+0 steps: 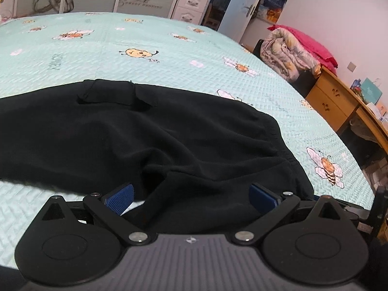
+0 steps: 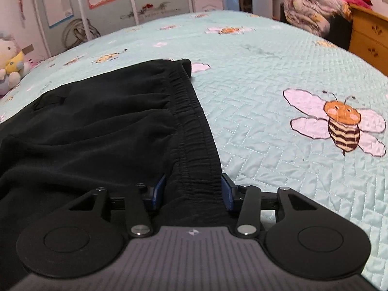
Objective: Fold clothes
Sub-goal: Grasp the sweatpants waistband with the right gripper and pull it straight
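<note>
— See the black pants [image 2: 101,126]? They look soft and floppy and light; best to grab them by the thick stretchy band [image 2: 194,131].

— Where are they?

— Flat on the bee blanket [image 2: 278,169]; the right gripper [image 2: 192,191] has the band between its fingers, pads touching it on both sides; the left gripper [image 1: 191,196] is wide, with cloth bunched between, not pinched.

Black garment [image 1: 145,131] cut off at left edge; right tool [image 2: 192,191] pads mostly hidden by waistband.
</note>
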{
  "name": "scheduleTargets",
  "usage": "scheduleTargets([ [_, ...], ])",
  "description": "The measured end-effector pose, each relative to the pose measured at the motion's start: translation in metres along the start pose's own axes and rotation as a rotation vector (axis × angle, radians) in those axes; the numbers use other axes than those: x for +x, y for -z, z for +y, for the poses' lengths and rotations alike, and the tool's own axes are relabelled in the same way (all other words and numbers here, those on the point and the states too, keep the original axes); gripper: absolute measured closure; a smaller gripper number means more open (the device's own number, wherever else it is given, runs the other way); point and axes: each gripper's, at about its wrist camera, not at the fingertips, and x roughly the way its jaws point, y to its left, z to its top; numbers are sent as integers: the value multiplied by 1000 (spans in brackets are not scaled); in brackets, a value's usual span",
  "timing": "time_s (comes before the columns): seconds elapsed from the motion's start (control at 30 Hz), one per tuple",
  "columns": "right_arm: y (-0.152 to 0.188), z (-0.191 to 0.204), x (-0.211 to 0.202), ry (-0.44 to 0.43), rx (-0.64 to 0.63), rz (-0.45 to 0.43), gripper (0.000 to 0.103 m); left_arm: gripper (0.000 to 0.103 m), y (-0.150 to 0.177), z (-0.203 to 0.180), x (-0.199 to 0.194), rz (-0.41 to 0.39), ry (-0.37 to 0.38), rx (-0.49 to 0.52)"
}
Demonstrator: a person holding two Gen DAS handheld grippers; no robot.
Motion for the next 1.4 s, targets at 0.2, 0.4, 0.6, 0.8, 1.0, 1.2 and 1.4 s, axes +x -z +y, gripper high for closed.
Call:
scheduleTargets([
  [0.2, -4, -8, 0, -43, -6, -11, 58, 0, 5, 1, -15, -108, 52, -61],
  [0.4, -11, -9, 0, -52, 37, 32, 61, 0, -4, -13, -61, -129, 8, -110],
  [0.6, -11, -7, 6, -33, 67, 60, 60, 0, -11, -33, -111, -133, -46, -31],
  [0.8, -5, -10, 0, -32, 121, 4, 63, 0, 9, -39, -135, -222, -1, 20],
  [1.0, -7, -9, -33, -37, 175, -64, 68, 0, 25, -39, -156, -241, 52, -19],
  [1.2, -13, -3, -68, -53, 170, -124, 71, 0, 42, -18, -155, -252, 42, -54],
  [1.4, -13, -35, -72, -50, 242, -101, 74, 0, 44, 11, -140, -196, 7, -89],
])
